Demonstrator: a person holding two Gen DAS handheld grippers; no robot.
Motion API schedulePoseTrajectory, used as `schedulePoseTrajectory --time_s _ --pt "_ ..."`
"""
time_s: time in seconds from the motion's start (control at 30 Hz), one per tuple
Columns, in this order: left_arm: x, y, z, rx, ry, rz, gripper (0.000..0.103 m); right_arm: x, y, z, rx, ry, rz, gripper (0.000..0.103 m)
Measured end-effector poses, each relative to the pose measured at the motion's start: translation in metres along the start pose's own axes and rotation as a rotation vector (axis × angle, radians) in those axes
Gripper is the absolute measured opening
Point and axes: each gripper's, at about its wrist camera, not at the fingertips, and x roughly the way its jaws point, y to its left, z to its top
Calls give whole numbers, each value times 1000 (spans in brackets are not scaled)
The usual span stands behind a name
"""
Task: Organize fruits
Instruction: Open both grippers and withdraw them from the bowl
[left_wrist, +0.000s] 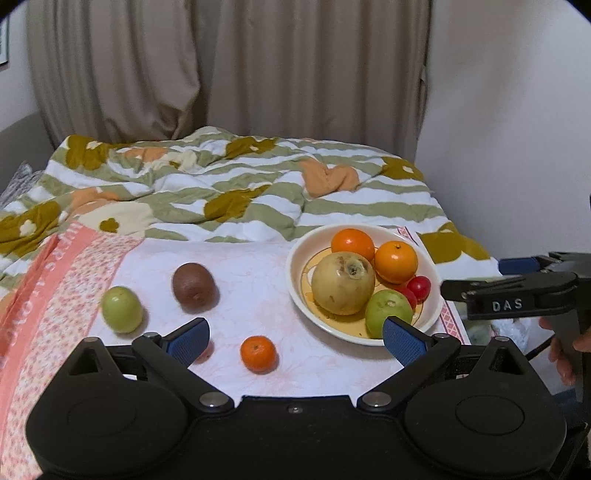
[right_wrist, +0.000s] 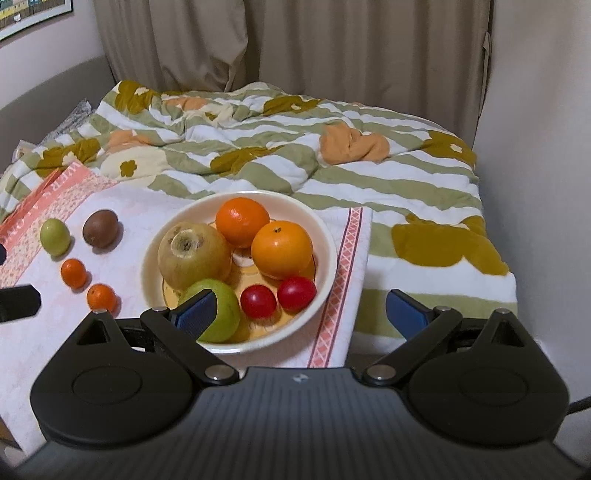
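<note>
A cream bowl (right_wrist: 330, 236) holds a big yellowish fruit (right_wrist: 194, 254), two oranges (right_wrist: 282, 249), two red cherry tomatoes (right_wrist: 295, 293) and a green fruit (right_wrist: 225, 314). My right gripper (right_wrist: 301, 295) hovers open over the bowl's near side, with nothing between its fingers. On the white cloth left of the bowl (left_wrist: 293, 273) lie a green fruit (left_wrist: 122, 308), a brown kiwi (left_wrist: 194, 290) and a small mandarin (left_wrist: 258, 352). A second small mandarin (right_wrist: 74, 272) shows in the right wrist view. My left gripper (left_wrist: 295, 326) stands open above the cloth, holding nothing.
The white cloth (left_wrist: 251, 266) with a pink patterned border covers a low surface in front of a bed with a striped flowered quilt (left_wrist: 229, 188). Curtains and a wall stand behind. The right gripper (left_wrist: 476, 277) and a hand (left_wrist: 561, 354) show at the right.
</note>
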Motion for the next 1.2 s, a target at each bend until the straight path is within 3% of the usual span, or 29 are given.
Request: schedulePoseTrajectory --time_s 0.37,0.67,0.93,1.2 --pt "-43 34 -15 -41 0 91 102 -35 19 -2 -1 1 6 103" --pt "-80 92 -19 -12 -87 148 102 -68 62 4 46 -36 8 103" --pt "-91 157 -16 43 -116 95 102 -88 127 2 81 -62 -63 103" --pt "-70 216 -6 114 -114 -2 102 -86 193 -3 153 -102 -159 103"
